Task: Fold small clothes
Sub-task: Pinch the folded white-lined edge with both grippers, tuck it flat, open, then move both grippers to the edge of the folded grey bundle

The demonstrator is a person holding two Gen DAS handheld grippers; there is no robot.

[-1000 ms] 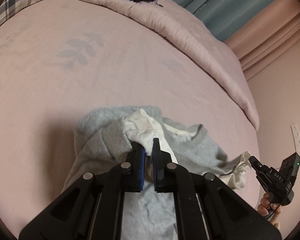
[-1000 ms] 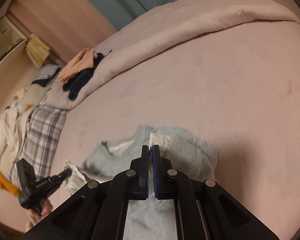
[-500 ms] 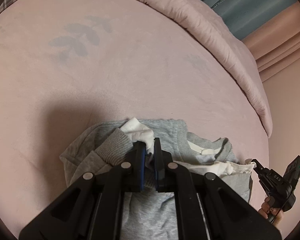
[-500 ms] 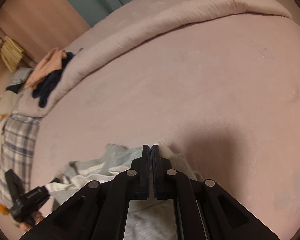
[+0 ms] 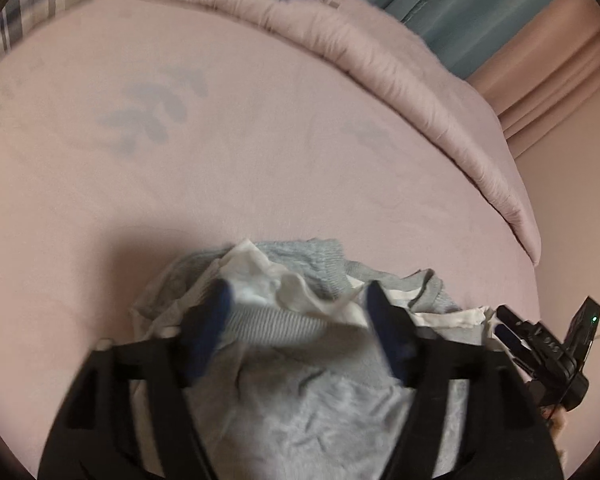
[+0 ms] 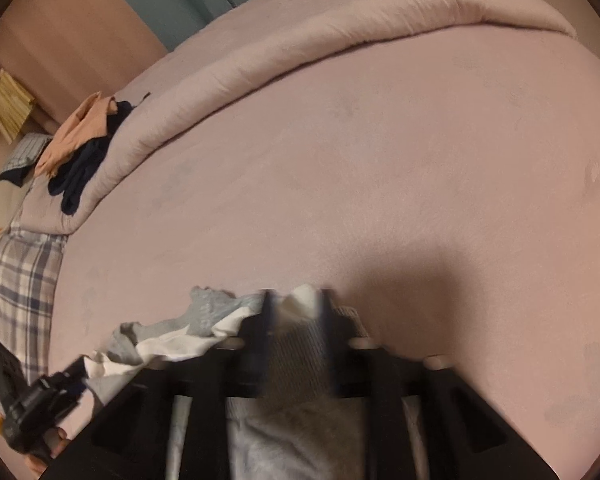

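Observation:
A small grey sweater point(image 5: 300, 400) with a white lining lies bunched on the pink bed sheet point(image 5: 260, 152). My left gripper point(image 5: 298, 300) hovers over it. Its jaws are opening and stand wide apart; a ribbed grey cuff point(image 5: 276, 320) lies loose between them, untouched by the pads. In the right wrist view my right gripper point(image 6: 297, 300) is blurred. Its jaws are opening too, with the other grey and white cuff point(image 6: 300, 320) in the gap. The sweater point(image 6: 204, 316) spreads to the left of it. Each gripper also shows in the other's view: the right gripper point(image 5: 502, 322) and the left gripper point(image 6: 74, 376).
A folded pink duvet point(image 5: 400, 72) runs along the far side of the bed. Dark and peach clothes point(image 6: 84, 152) lie piled on it. A plaid pillow point(image 6: 24, 280) is at the left end. A teal curtain point(image 5: 480, 12) hangs behind.
Both grippers were shut on the sleeve cuffs and carried them in over the sweater's body. Now both pairs of jaws have parted and the cuffs lie loose.

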